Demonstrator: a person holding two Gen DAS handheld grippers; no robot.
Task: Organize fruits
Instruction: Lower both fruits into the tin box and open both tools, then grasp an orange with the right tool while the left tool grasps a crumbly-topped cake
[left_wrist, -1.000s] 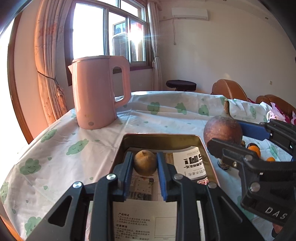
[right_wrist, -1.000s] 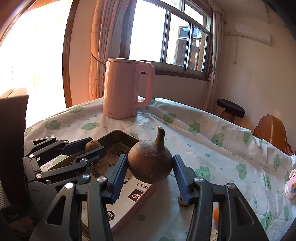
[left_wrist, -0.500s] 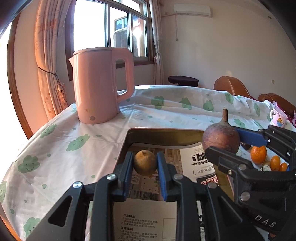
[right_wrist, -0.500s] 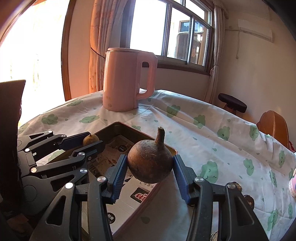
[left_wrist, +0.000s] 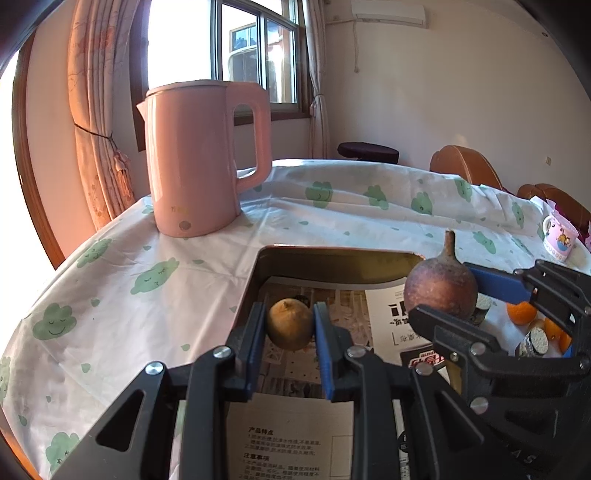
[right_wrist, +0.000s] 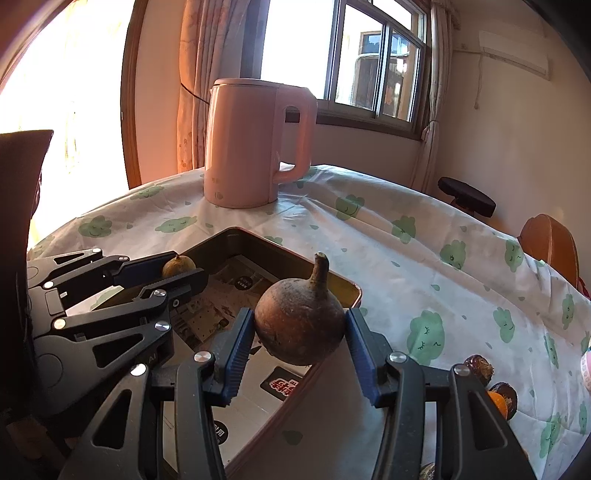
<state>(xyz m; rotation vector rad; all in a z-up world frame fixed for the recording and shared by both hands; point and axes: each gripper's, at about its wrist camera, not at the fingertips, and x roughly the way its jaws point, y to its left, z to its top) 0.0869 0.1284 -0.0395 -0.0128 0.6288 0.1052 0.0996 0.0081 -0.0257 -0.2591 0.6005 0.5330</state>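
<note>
My left gripper is shut on a small yellow-brown round fruit and holds it over the paper-lined metal tray. My right gripper is shut on a large brown round fruit with a stem, held over the tray's right rim. The right gripper and its fruit also show in the left wrist view, the left gripper and its fruit in the right wrist view. Small oranges lie on the cloth to the right.
A pink kettle stands behind the tray on the cloud-print tablecloth. A pink cup sits at the far right. Dark dried fruits and an orange lie right of the tray. Chairs and a stool stand beyond the table.
Both grippers have moved forward and lower over the tray, still holding their fruits. The kettle looms nearer and the right-hand fruit now sits over the tray's right rim.
</note>
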